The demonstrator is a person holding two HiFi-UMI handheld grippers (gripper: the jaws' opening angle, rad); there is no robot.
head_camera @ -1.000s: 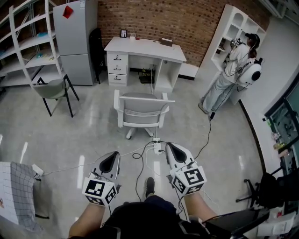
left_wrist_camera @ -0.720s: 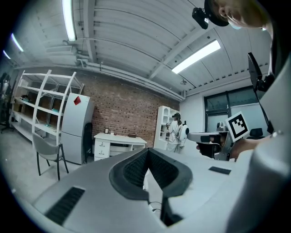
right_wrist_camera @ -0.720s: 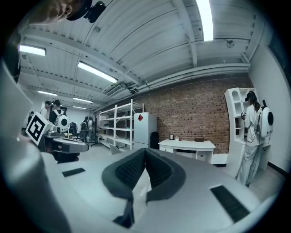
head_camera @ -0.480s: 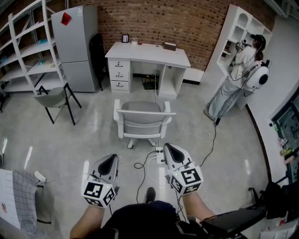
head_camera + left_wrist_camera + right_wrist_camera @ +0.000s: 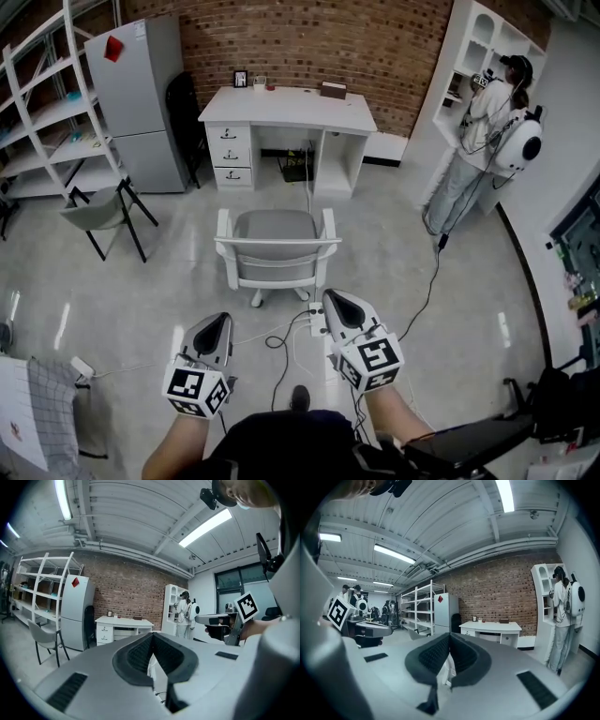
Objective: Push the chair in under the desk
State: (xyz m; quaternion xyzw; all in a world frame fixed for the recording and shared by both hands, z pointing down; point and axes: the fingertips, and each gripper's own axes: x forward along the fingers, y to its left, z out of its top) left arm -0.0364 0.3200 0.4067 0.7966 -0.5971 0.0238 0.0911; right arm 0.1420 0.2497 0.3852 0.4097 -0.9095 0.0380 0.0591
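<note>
Holds left gripper and right gripper near, jaws together, empty. Faces office chair standing apart from far desk.

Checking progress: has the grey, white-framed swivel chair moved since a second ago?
No. The chair stands in the same spot just beyond the white power strip on the floor; only the camera has shifted.

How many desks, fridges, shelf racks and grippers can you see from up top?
Desks: 1, the white desk
Fridges: 1, the grey fridge
Shelf racks: 2, the open rack and the white bookcase
Grippers: 2, the left gripper and the right gripper
Total: 6
</note>
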